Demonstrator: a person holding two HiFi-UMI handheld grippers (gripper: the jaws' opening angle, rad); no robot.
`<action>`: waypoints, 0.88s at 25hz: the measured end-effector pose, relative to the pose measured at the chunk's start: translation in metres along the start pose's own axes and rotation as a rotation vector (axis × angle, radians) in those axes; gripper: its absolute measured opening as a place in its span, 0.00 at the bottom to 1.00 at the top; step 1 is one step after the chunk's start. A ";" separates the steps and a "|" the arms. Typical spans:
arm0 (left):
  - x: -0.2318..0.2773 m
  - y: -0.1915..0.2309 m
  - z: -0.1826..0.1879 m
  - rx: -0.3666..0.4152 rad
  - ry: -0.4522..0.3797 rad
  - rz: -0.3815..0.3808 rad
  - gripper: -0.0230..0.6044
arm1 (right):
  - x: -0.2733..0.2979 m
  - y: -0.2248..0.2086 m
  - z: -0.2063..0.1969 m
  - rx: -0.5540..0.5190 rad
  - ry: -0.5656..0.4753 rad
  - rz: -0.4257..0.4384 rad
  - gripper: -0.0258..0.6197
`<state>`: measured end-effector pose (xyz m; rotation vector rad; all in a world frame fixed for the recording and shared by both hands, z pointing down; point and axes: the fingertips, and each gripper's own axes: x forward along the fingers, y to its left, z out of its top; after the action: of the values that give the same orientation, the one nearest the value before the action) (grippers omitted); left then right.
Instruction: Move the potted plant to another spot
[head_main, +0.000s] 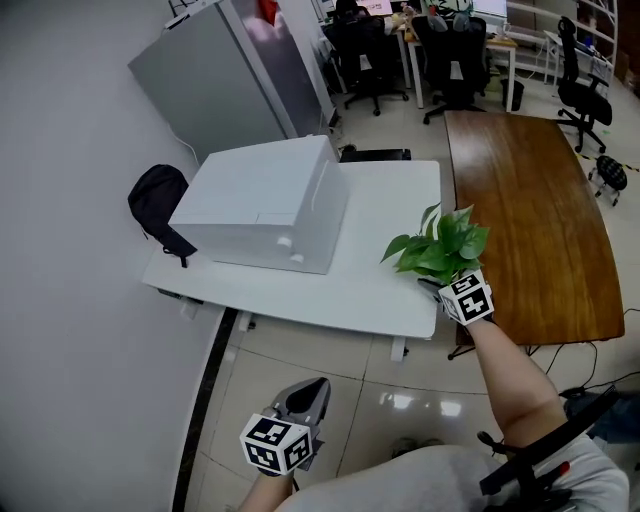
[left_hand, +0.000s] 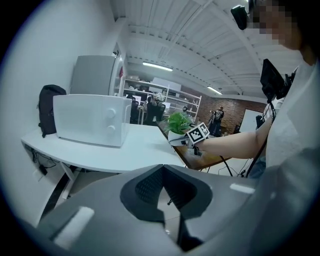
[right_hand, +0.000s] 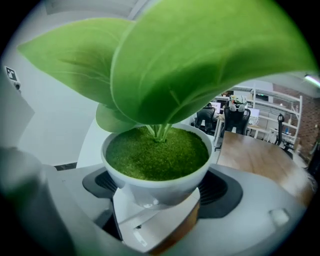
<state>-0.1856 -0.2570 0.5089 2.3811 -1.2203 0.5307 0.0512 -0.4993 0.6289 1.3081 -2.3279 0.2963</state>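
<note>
Claw (right_hand: 160, 192) on right, tight around potted plant (right_hand: 157, 152).

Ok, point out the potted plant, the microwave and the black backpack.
potted plant (right_hand: 162, 186): right gripper view, on the white pot wall.
microwave (head_main: 252, 195): head view, on its top face.
black backpack (head_main: 156, 200): head view, on the middle of the bag.

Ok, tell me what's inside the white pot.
The pot is filled almost to its rim with a green mossy layer. Stems rise from its middle into broad leaves. Anything beneath that layer, soil or roots, is covered.
</note>
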 end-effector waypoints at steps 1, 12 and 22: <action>0.006 -0.005 0.003 0.009 0.001 -0.015 0.03 | -0.008 -0.010 -0.002 0.002 0.001 -0.017 0.77; 0.061 -0.072 0.027 0.093 0.011 -0.182 0.03 | -0.101 -0.102 -0.034 0.064 0.003 -0.183 0.77; 0.111 -0.136 0.042 0.162 0.030 -0.315 0.03 | -0.184 -0.176 -0.079 0.121 0.017 -0.321 0.77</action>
<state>-0.0065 -0.2801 0.5048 2.6237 -0.7917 0.5773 0.3049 -0.4221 0.6035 1.7026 -2.0695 0.3457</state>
